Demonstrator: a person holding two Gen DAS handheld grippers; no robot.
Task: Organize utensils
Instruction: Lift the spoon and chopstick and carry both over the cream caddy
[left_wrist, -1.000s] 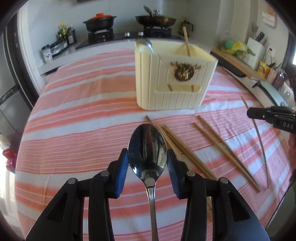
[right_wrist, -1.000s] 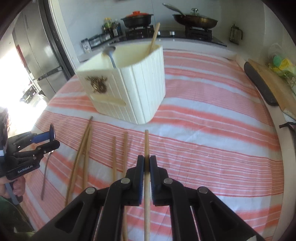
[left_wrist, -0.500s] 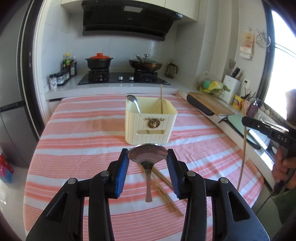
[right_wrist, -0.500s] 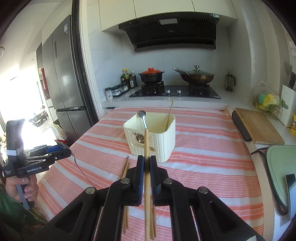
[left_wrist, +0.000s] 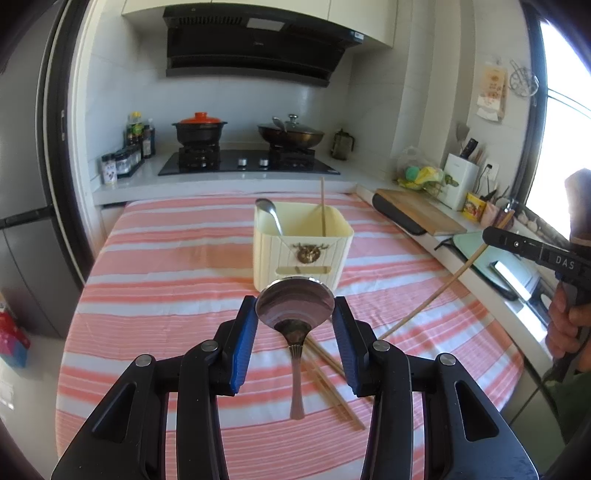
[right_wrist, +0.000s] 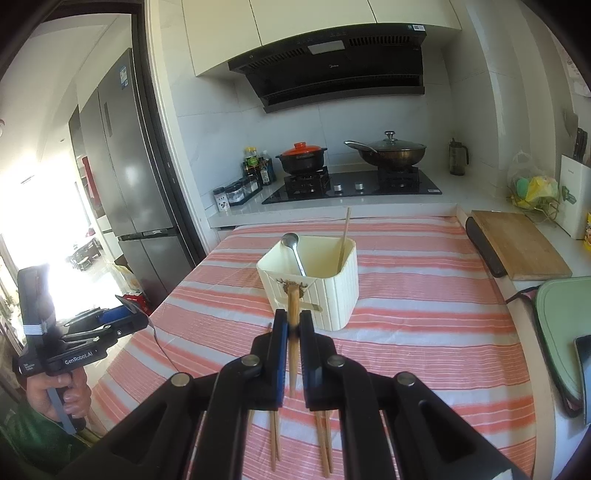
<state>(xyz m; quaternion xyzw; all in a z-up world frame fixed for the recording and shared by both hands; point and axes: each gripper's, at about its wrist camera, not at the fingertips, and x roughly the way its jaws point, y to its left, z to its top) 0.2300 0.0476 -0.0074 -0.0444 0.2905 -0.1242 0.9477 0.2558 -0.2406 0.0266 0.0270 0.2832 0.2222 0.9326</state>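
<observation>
Carry step. My left tongs (left_wrist: 294, 314), part open, clamp a polished steel spoon (left_wrist: 294, 312) by its bowl, handle hanging; my right tongs (right_wrist: 293, 334), nearly shut, pinch a slim wooden chopstick (right_wrist: 293, 325). Both are held above the striped bench (left_wrist: 166, 266), short of the ribbed cream holder (left_wrist: 301, 245). Next, I judge: lower each in, handle-end first.

"DAS" in white letters on the black body of the right hand-held gripper (left_wrist: 491, 236), rest of the word cut off by the grip. "GenRobot.AI" on the side of the left hand-held gripper (right_wrist: 131, 317). Range hood (right_wrist: 328, 66) has a small brand mark at centre, too small to read; fridge sticker likewise.
</observation>
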